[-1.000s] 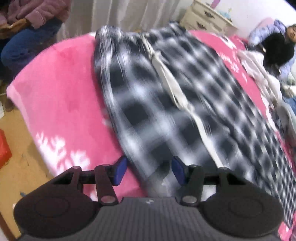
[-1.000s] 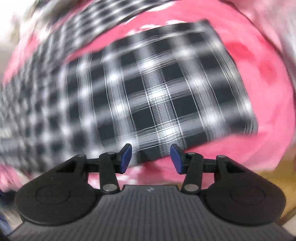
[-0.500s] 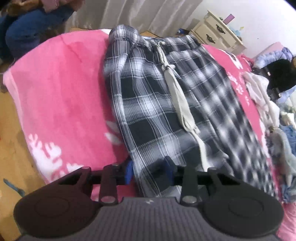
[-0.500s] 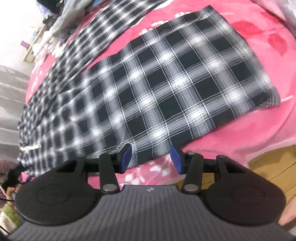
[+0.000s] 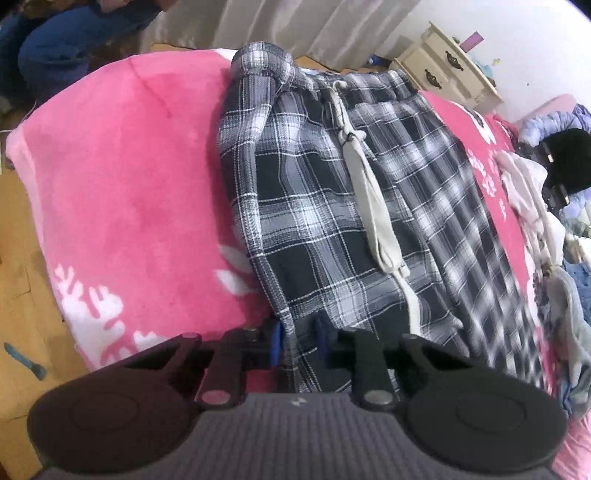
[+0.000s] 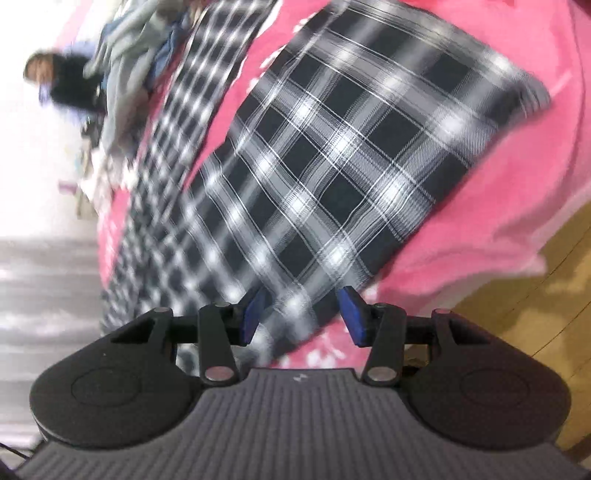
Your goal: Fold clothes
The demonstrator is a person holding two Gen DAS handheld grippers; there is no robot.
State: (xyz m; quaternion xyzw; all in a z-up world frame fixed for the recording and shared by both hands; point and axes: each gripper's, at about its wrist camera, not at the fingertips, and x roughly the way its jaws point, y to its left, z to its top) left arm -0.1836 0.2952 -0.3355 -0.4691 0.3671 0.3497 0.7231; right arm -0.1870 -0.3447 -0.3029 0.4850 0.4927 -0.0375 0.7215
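pink blanket [image 5: 129,192]; plaid pants [image 5: 314,229] pinched in left gripper [image 5: 299,341].

The right tongs [image 6: 303,314] stand open over the edge of the plaid trousers [image 6: 332,177] (blurred), which lie on a pink blanket [image 6: 517,206] near the bed's edge.

I am looking over a bed [image 5: 122,177] that is wearing a pink blanket [image 5: 147,221] with white snowflakes. Pale curtains [image 5: 295,26] are hanging behind its far edge, and a cream dresser [image 5: 450,74] is standing against a white wall [image 5: 535,48] off its far right corner. Wooden flooring [image 6: 535,273] is showing past the near edge.
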